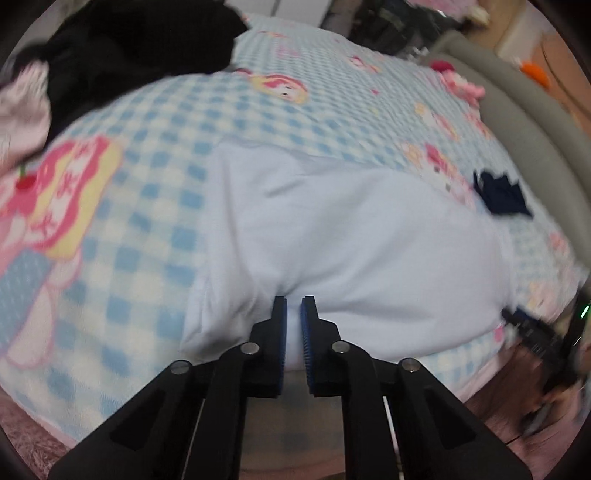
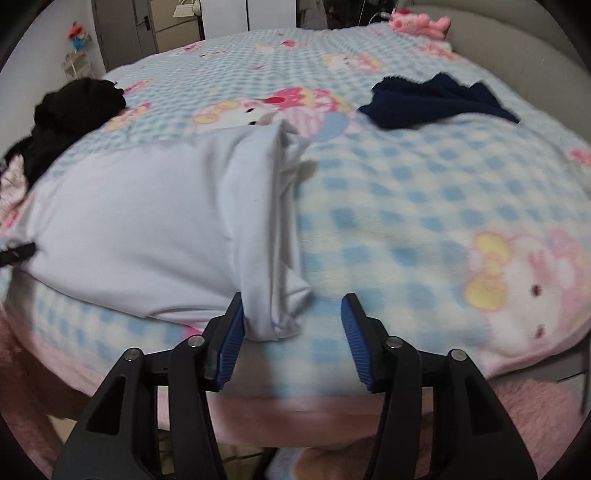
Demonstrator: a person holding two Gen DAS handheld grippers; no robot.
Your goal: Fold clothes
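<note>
The pale blue garment point(image 1: 332, 236) is lying folded on the bed's checked cartoon blanket point(image 1: 155, 206). The left hand-held gripper point(image 1: 293, 306) is pinching its near edge; the right hand-held gripper point(image 2: 291, 314) is standing released around its bunched end. No readable writing is showing.

It was a home bedroom: a bed point(image 2: 424, 206) under a cartoon-print checked blanket point(image 2: 388, 177), with a pink plush toy point(image 2: 421, 20) and wardrobe doors point(image 2: 122, 33).

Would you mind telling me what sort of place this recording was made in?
Most likely a home bedroom: a bed with a blue checked cartoon blanket, a padded grey bed frame, a pink plush toy, and clothes lying about.
</note>
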